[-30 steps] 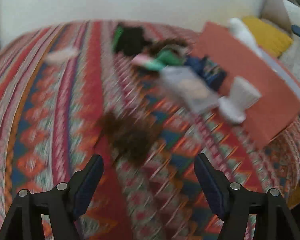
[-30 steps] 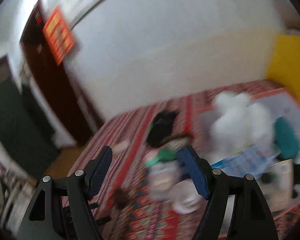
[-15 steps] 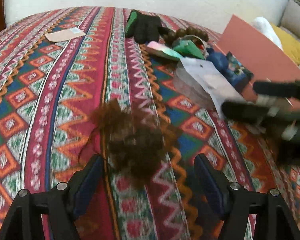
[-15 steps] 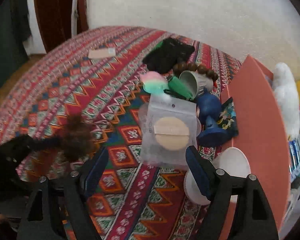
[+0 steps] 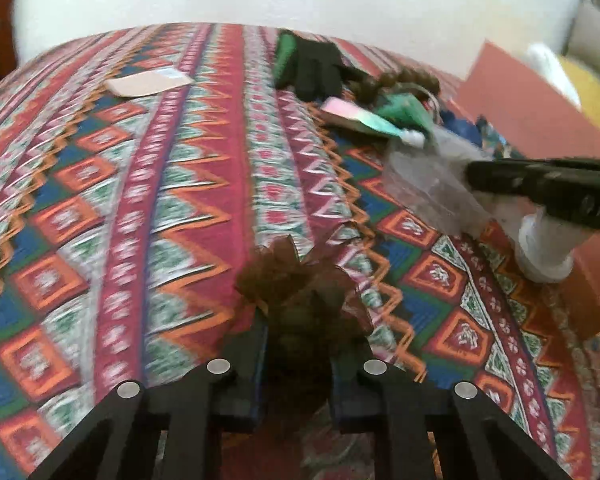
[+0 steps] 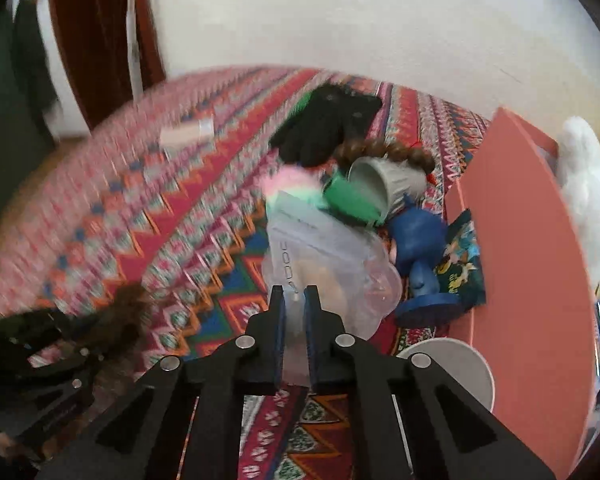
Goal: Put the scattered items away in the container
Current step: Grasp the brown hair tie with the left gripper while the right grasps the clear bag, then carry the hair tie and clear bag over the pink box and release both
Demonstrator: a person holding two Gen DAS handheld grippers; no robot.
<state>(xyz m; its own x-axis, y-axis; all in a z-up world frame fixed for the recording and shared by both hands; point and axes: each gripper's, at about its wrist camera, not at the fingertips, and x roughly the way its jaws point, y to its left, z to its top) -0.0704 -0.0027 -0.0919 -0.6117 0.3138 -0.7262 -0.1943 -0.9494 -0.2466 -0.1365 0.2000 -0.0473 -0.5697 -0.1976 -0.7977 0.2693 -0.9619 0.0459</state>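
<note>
Left wrist view: your left gripper [image 5: 296, 364] pinches the brown tuft [image 5: 300, 288] low on the cloth [image 5: 140, 200], near its front edge. Right wrist view: your right gripper [image 6: 294, 312] is clamped on the clear pouch [image 6: 324, 256] mid-cloth, beside the pink box [image 6: 520, 240]. Risk: the pouch, held by one edge, may slip; only the right view shows the box wall and grey cup [image 6: 384, 184].

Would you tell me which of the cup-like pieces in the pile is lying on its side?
The grey ribbed cup, tipped over with its mouth facing the green item. The blue goblet-shaped piece beside it also leans, but the white stemmed cup stands upright.
</note>
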